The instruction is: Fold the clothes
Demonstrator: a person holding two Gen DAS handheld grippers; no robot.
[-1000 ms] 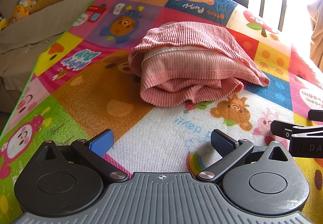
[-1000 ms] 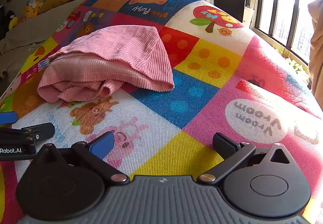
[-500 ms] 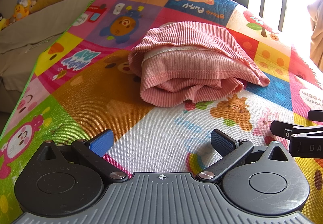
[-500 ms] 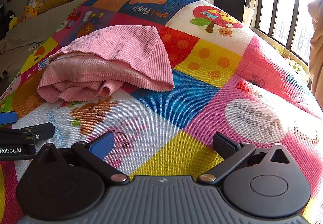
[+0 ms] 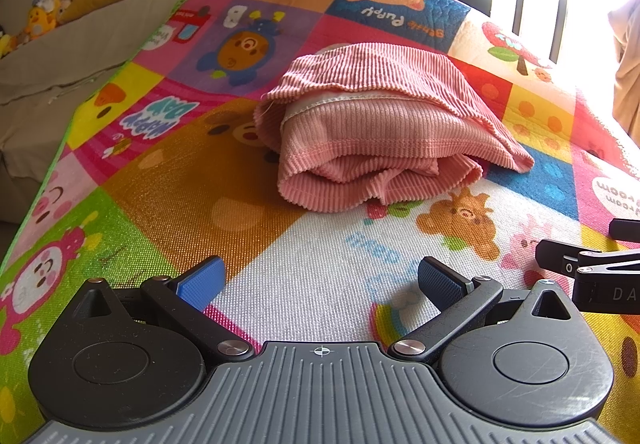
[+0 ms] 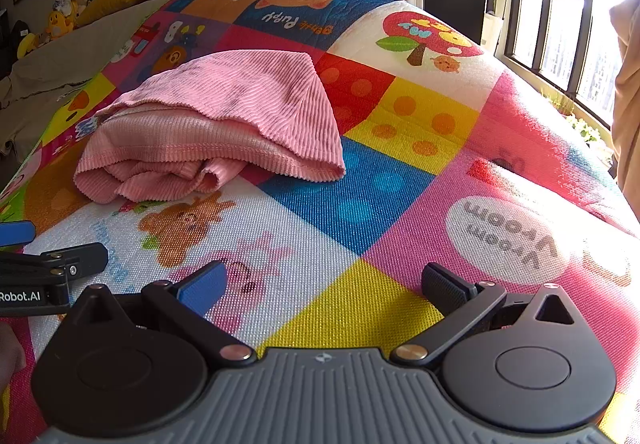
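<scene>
pink garment (image 5: pixel 380 136) folded on mat (image 5: pixel 192 196) | window grille (image 6: pixel 560 4) right view only

Play mat (image 5: pixel 248 212), print upside down: "Gentle Puppy" on blue square, upper centre; "Happy Day" at left; "Vroom Vroom" on white oval, right. Left gripper (image 6: pixel 24 284), body at left edge of right wrist view: "Robot.AI".
</scene>
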